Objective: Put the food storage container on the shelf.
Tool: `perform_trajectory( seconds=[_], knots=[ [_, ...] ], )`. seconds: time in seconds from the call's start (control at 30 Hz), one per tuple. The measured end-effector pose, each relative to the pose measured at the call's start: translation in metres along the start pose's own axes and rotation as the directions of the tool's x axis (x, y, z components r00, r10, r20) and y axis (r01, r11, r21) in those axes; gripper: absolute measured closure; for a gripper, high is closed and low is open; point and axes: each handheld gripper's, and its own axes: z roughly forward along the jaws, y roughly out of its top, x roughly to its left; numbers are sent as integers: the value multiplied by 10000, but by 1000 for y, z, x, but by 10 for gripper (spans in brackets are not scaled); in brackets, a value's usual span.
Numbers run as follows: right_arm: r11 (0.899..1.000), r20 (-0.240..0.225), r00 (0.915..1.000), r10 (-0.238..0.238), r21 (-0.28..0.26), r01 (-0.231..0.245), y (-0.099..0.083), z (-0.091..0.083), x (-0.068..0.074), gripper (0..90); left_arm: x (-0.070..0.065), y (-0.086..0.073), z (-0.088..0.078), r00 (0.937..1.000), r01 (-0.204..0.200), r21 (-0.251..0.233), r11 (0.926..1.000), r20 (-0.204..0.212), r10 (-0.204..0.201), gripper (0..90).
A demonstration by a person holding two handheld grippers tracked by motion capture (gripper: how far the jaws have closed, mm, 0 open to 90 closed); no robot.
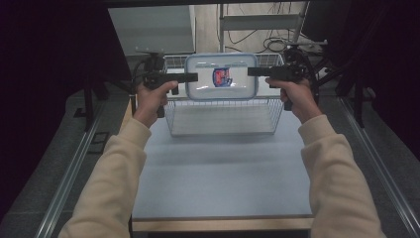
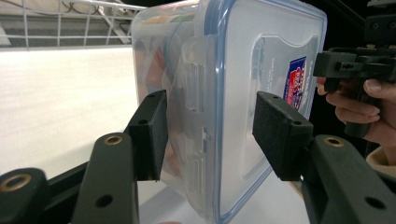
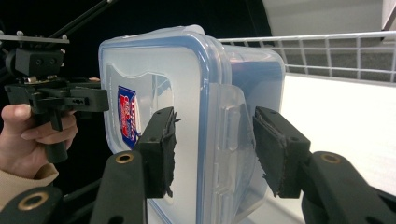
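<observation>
From the high view, a clear lidded container (image 1: pixel 221 77) with a blue rim hangs in the air above the wire basket (image 1: pixel 223 116) at the far end of the counter (image 1: pixel 218 173) — the left gripper (image 1: pixel 190 77) clamps its left end, the right gripper (image 1: pixel 253 71) its right end.

In the left gripper view, the black pads (image 2: pixel 280 133) press the container's (image 2: pixel 243 70) lid and base at a side latch.

In the right gripper view, both pads (image 3: pixel 275 149) squeeze the container (image 3: pixel 187 84) — lid facing left, its red-and-blue label (image 3: pixel 128 114) visible.
</observation>
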Motion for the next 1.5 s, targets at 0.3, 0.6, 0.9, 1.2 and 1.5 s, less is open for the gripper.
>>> perform_trajectory(
  seconds=[0.3, 0.6, 0.9, 1.2, 1.5],
  knots=[
    [9967, 156, 9967, 797, 150, -799, 13, 18, -31, 501, 23, 18, 25, 9982, 585, 377, 9976, 74, -588, 465],
    [9841, 621, 9829, 1735, 268, -1754, 22, 28, -43, 484, 39, 25, 39, 9822, 1858, 320, 9821, 214, -1865, 440],
    [9745, 2264, 9508, 2112, 270, -2229, 24, 42, -43, 475, 65, 22, 57, 9542, 2893, 242, 9569, 725, -2903, 362],
    [9850, 1949, 9695, 1486, -1162, -1276, 7, 20, -32, 386, 51, 16, 42, 9749, 2221, -761, 9721, 332, -2201, 191],
    [9914, 1327, 9863, -980, -734, 1084, -66, -31, -4, 289, -19, -35, -20, 9938, -1018, -685, 9924, -513, 984, 219]
  ],
)
